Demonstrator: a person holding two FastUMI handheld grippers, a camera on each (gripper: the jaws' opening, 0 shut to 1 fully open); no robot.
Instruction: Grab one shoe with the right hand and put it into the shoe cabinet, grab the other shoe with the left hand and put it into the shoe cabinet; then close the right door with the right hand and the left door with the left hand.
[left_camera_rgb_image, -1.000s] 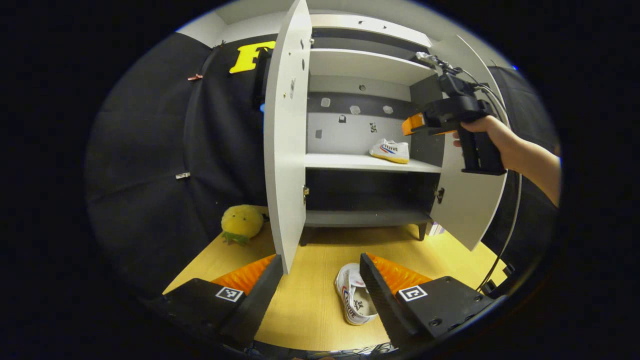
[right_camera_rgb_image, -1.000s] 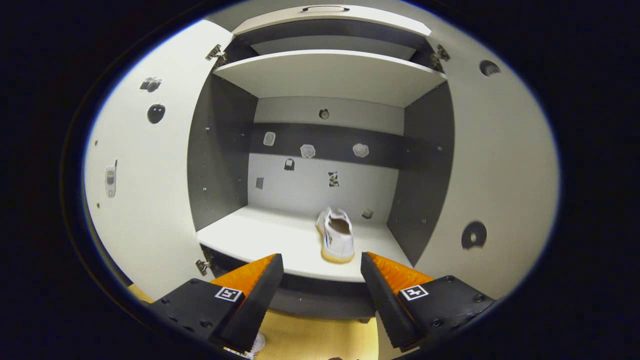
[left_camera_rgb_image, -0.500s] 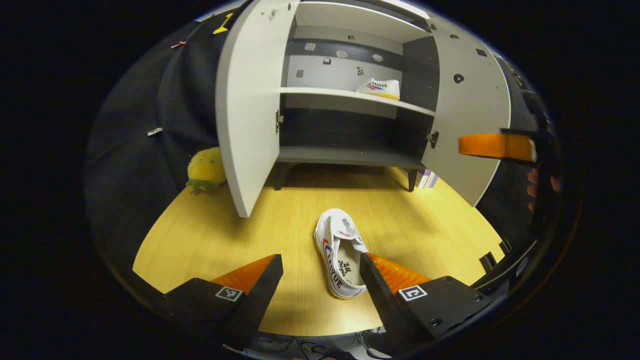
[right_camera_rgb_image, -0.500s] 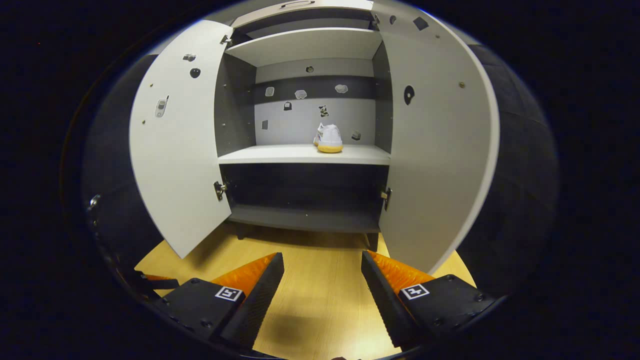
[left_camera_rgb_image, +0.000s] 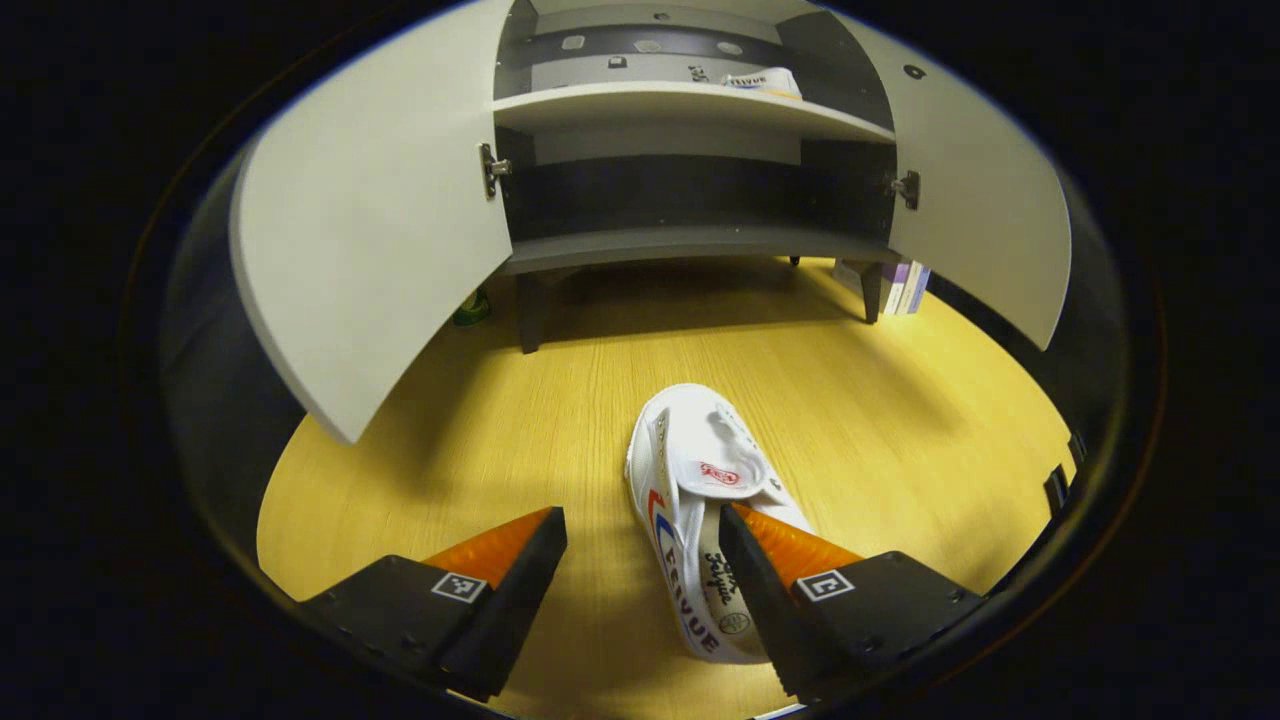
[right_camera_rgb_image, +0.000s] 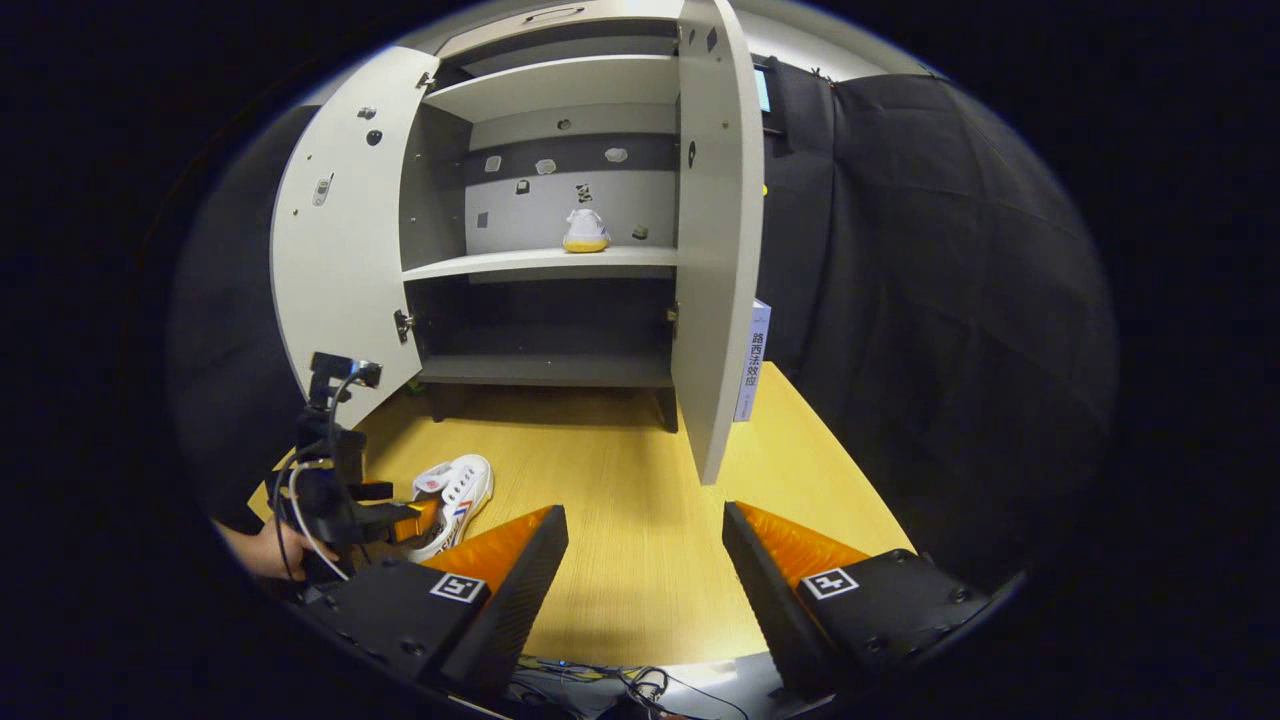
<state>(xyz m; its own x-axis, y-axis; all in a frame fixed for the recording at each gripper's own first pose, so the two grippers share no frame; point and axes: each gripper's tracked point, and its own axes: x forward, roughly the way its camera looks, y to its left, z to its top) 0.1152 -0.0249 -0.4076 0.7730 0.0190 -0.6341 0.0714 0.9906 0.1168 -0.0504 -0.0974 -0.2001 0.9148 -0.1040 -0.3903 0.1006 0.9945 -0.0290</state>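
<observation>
White shoe (left_camera_rgb_image: 700, 500) (red-blue side stripes)

Shoe cabinet (right_camera_rgb_image: 560, 370) doors open — one shoe (right_camera_rgb_image: 586, 231) shelved

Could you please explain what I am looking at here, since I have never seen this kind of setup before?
A person holds a two-finger gripper in each hand, and each carries a fisheye camera looking along its own fingers. In the left gripper view, the open left gripper is down at a white shoe lying on the wooden table; nothing is gripped yet. In the right gripper view, the right gripper is open and empty, facing the shoe cabinet with both doors open. The other shoe already sits on its middle shelf.
</observation>
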